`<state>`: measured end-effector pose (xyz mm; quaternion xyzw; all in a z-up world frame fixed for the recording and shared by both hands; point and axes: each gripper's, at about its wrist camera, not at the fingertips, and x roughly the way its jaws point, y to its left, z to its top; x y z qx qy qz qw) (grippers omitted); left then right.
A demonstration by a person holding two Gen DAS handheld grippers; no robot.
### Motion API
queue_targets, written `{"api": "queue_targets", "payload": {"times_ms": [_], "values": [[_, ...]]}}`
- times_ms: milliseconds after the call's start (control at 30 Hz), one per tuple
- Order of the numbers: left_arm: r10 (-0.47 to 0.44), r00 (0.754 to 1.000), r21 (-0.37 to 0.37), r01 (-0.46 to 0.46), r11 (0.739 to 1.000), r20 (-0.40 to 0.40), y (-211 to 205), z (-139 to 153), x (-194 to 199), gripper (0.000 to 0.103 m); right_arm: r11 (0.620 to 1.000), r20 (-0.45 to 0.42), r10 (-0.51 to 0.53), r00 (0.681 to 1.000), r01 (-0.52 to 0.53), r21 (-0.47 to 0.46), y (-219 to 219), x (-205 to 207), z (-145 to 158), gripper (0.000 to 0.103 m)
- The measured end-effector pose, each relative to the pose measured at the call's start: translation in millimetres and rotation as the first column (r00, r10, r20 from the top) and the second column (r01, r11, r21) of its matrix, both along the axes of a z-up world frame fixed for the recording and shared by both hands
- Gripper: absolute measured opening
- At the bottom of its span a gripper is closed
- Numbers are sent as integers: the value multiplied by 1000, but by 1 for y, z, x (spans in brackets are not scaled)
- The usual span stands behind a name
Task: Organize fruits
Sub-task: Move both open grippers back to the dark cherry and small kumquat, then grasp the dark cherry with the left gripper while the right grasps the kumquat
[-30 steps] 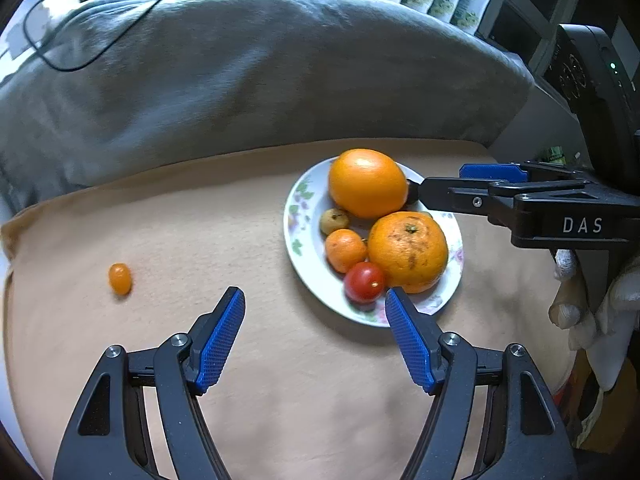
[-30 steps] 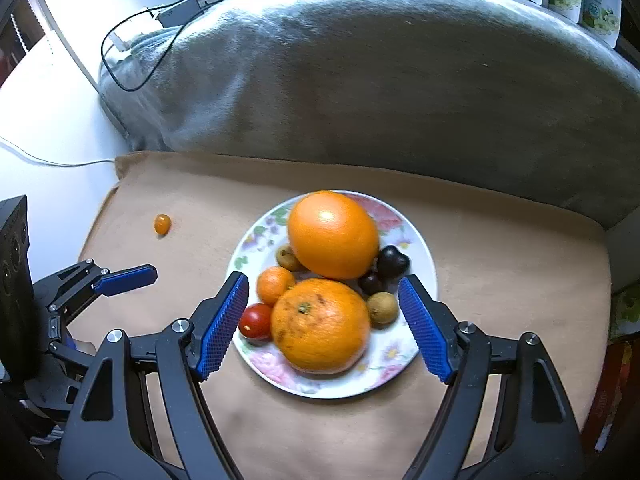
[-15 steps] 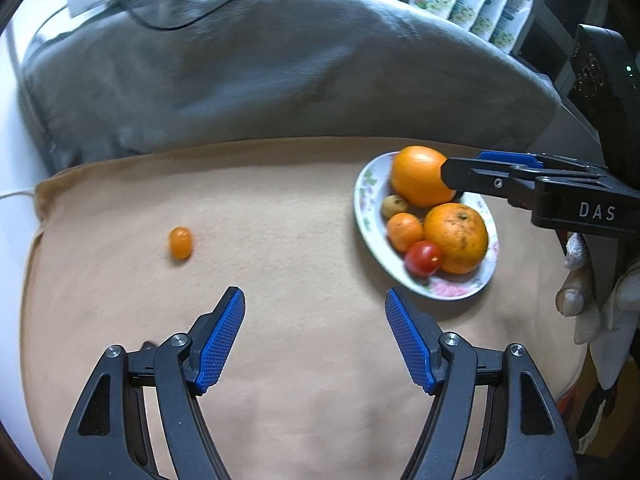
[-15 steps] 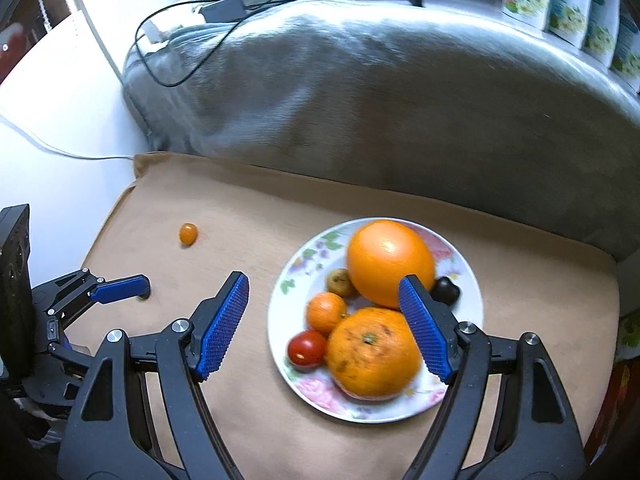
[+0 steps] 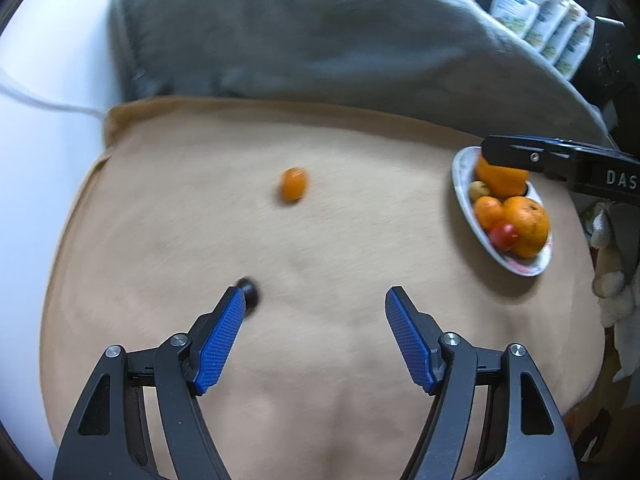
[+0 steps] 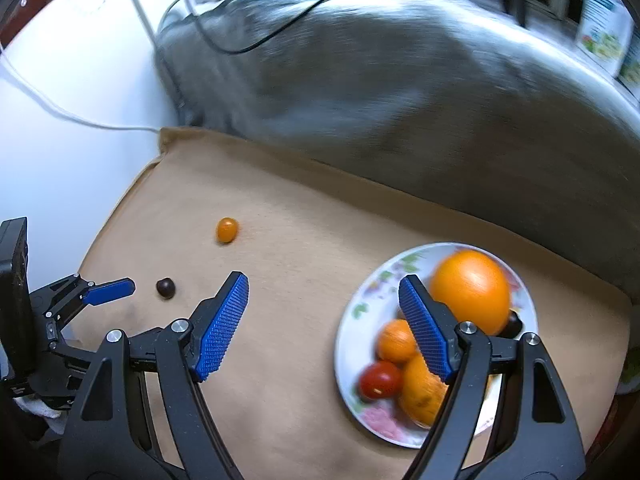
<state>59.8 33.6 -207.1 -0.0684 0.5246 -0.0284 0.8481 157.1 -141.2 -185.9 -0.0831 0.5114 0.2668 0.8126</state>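
Most of the fruit is already piled on the plate (image 6: 352,312), so you're nearly there. What's left out on the tan cloth (image 5: 320,240): a small orange fruit (image 5: 294,184) and a dark berry (image 6: 165,288). Your left gripper (image 5: 314,336) and right gripper (image 6: 324,328) are both spread wide, holding nothing.

Tan mat (image 6: 304,264) mostly open: wide bare stretch through the middle and along the near edge. Obstacles: small orange fruit (image 6: 227,229) toward the far-left part, dark fruit (image 6: 165,287) near the left edge, just beside the left gripper's (image 5: 312,300) left fingertip. Right side taken by loaded plate (image 6: 352,320); right gripper (image 6: 322,286) spread wide over its left rim. Grey cushion (image 6: 400,100) walls off the far edge.
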Motion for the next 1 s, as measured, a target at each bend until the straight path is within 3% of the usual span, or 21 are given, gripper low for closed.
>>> {"api": "queue_targets", "payload": {"times_ms": [267, 500, 567, 767, 1000], "values": [[83, 996, -32, -85, 996, -37, 33, -19, -12, 73, 994, -10, 113, 994, -113, -12, 50, 2, -13, 80], [132, 990, -93, -136, 986, -56, 53, -33, -11, 69, 989, -22, 149, 989, -149, -13, 77, 11, -23, 80], [135, 989, -107, -141, 984, -64, 56, -37, -9, 61, 987, -30, 158, 987, -158, -12, 83, 14, -26, 80], [125, 989, -132, -134, 982, -75, 57, -46, -4, 50, 979, -51, 202, 978, -204, -26, 106, 18, -38, 80], [118, 989, -154, -130, 980, -88, 55, -55, 3, 44, 970, -82, 236, 968, -240, -47, 128, 23, -57, 68]]}}
